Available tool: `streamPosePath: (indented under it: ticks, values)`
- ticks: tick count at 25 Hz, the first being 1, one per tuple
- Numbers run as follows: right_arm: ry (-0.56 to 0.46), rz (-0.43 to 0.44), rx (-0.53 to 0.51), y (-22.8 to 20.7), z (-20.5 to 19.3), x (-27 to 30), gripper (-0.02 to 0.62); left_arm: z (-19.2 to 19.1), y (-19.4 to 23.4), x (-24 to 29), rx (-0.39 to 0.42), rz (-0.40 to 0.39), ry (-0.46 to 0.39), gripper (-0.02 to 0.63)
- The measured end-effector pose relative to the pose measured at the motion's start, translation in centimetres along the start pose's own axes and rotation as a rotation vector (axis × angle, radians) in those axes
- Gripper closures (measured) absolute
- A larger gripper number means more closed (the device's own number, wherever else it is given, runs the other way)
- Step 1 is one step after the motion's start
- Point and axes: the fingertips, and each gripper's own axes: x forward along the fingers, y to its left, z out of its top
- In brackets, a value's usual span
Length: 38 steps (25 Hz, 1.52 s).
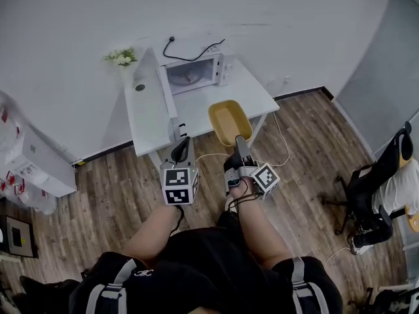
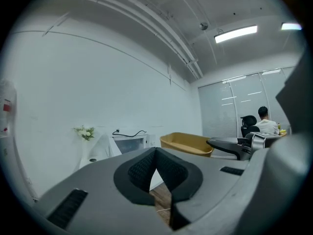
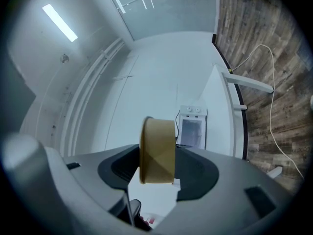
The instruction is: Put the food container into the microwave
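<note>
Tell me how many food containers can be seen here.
1. The yellow food container is gripped in the jaws of the right gripper, at the front edge of the table, before the microwave. The microwave's inside is unclear, so another may be hidden.

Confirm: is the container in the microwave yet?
Out. The right gripper holds the container by its rim, well short of the microwave.

The white tabletop (image 1: 149,120) in front of me stands on a wood floor (image 1: 98,182). At its back sits a white microwave (image 1: 196,72), with its door (image 1: 167,95) swung open toward me. Left of the microwave are a small bunch of white flowers (image 1: 122,57) and a small dark round thing (image 1: 139,87).
</note>
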Motion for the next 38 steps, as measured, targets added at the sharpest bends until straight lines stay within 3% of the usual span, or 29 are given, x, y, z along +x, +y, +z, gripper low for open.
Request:
streamPosePath:
  ticks: [6, 13, 19, 28, 38]
  values:
    - [0.019, 0.005, 0.011, -2.1, 1.6, 3.7, 0.365, 0.1, -0.3, 4.1, 0.032, -0.010, -0.009, 0.594]
    - [0.082, 0.000, 0.024, -5.6, 5.2, 12.2, 0.365, 0.0, 0.5, 13.3, 0.042, 0.021, 0.005, 0.594]
    - [0.143, -0.062, 0.026, -10.5, 9.2, 20.8, 0.365, -0.1, 2.2, 22.4, 0.057, 0.099, 0.029, 0.594]
    - [0.233, -0.081, 0.104, -15.8, 13.4, 31.5, 0.365, -1.0, 5.5, 33.8, 0.027, 0.237, 0.128, 0.594]
    - [0.441, -0.139, 0.156, -21.1, 11.4, 39.0, 0.365, -2.5, 8.9, 38.9, 0.022, 0.366, 0.191, 0.594]
